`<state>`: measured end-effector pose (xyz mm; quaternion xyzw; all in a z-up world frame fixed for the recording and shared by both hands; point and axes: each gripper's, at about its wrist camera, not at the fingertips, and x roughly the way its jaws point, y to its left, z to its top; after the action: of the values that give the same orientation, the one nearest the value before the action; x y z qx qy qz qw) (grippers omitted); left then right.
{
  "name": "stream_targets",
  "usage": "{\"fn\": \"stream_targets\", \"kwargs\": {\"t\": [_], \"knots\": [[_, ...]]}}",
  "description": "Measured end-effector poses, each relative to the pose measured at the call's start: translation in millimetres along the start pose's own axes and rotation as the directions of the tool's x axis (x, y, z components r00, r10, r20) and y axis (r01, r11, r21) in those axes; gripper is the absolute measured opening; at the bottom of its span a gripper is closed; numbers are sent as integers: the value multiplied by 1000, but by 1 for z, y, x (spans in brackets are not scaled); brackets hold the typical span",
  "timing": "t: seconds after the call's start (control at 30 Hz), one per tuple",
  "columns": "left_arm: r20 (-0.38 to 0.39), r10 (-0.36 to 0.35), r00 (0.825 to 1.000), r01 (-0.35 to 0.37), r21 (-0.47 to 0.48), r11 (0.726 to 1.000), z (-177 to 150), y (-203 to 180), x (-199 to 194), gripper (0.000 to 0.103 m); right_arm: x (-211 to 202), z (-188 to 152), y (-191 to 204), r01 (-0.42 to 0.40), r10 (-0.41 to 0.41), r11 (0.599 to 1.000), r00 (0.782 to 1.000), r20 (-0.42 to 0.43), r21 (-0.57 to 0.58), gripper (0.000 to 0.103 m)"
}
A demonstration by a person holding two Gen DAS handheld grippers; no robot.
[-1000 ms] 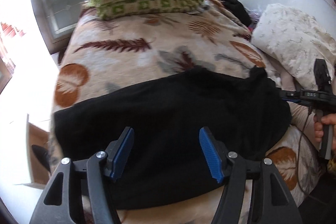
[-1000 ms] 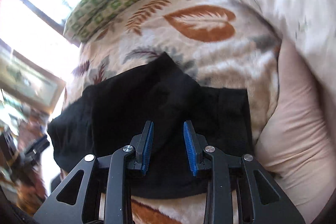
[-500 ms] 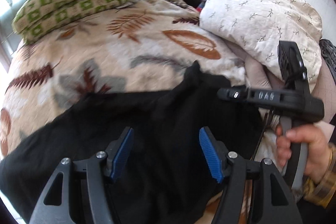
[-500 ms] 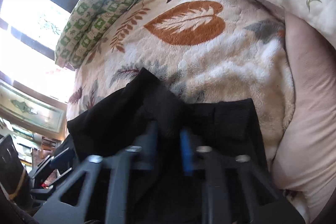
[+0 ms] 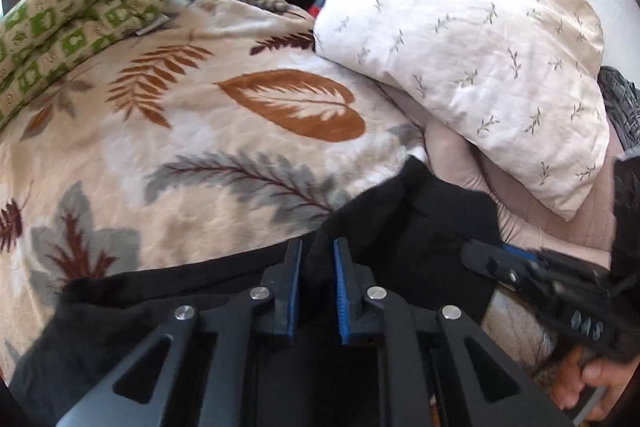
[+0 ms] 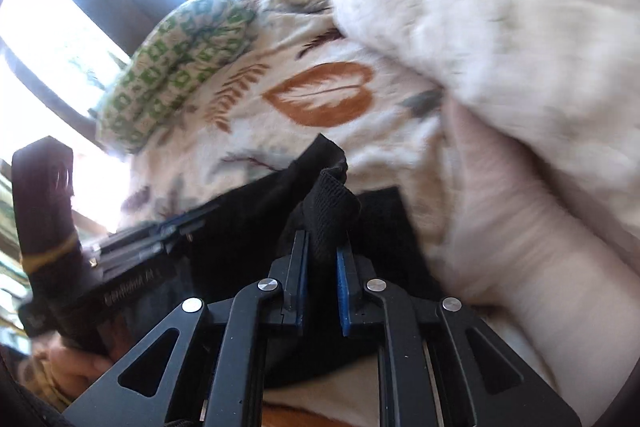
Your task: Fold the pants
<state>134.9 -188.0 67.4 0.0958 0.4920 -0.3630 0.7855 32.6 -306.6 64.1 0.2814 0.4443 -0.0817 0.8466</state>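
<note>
Left tongs (image 5: 317,259) and right tongs (image 6: 322,253) both pinch cloth.

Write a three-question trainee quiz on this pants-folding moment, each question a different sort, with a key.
1. True or false: the left gripper is wide open above the black pants.
2. Multiple choice: the right gripper is shut on A) the white pillow, B) a raised fold of the pants, C) the green checked quilt.
3. Fill in: the pants lie on a blanket printed with ______.

Key: 1 false, its fingers pinch the pants; 2 B; 3 leaves.
</note>
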Motion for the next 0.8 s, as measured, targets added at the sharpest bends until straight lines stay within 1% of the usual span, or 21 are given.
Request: {"fn": "stream_targets", "kwargs": {"t": [0.07,0.17,0.2,0.23,0.3,0.33,0.37,0.4,0.43,0.47,0.5,0.53,0.57,0.6,0.67,0.7,0.73,0.77,0.8], "knots": [[-31,21,999,-22,-6,1000,-3,-3,16,17,6,-9,-6,61,-61,998,998,-23,-15,12],[-96,51,994,-51,1,999,-9,-5,38,17,29,-18,-27,122,-120,992,988,-95,20,12],[-97,51,994,-51,5,999,-11,-4,39,17,34,-19,-32,122,-119,992,987,-109,26,12],[-81,42,996,-42,7,999,-13,-4,35,18,37,-21,-36,116,-111,993,987,-118,38,12],[-56,7,998,-7,-6,1000,-15,1,21,20,38,-20,-35,123,-119,992,987,-111,23,12],[-37,-10,999,10,-14,1000,-17,5,11,23,38,-20,-33,131,-129,991,986,-109,6,12],[-10,-22,1000,22,-19,1000,-21,10,-1,29,38,-19,-31,140,-140,990,984,-109,-8,12],[19,-22,1000,22,-21,1000,-25,15,-13,34,37,-19,-30,144,-144,990,983,-110,-11,13],[43,-10,999,11,-27,1000,-31,21,-25,46,37,-20,-30,147,-148,989,982,-115,-13,13],[64,4,998,-1,-36,999,-36,28,-36,54,36,-19,-28,161,-163,987,979,-126,-24,15],[80,17,997,-13,-43,999,-43,37,-45,55,33,-19,-27,182,-185,983,975,-124,-32,25],[92,34,995,-30,-52,998,-52,46,-53,56,27,-18,-24,215,-219,976,970,-110,-45,30],[90,64,994,-58,-64,996,-57,56,-53,56,20,-15,-21,236,-240,970,967,-82,-57,35],[82,91,992,-85,-75,994,-63,63,-54,56,14,-12,-17,242,-245,968,968,-55,-66,38],[60,121,991,-115,-103,988,-74,79,-52,56,3,-3,-5,266,-264,960,964,25,-91,43],[47,133,990,-126,-119,985,-79,85,-49,56,-2,2,2,260,-254,960,965,67,-105,47],[34,140,990,-135,-133,982,-81,89,-45,56,-3,8,8,236,-226,965,970,90,-118,50],[27,141,990,-136,-141,981,-81,91,-41,56,0,13,14,206,-195,969,977,88,-138,54],[27,141,990,-136,-145,980,-81,92,-39,56,6,18,19,191,-180,968,980,80,-161,54]]}}
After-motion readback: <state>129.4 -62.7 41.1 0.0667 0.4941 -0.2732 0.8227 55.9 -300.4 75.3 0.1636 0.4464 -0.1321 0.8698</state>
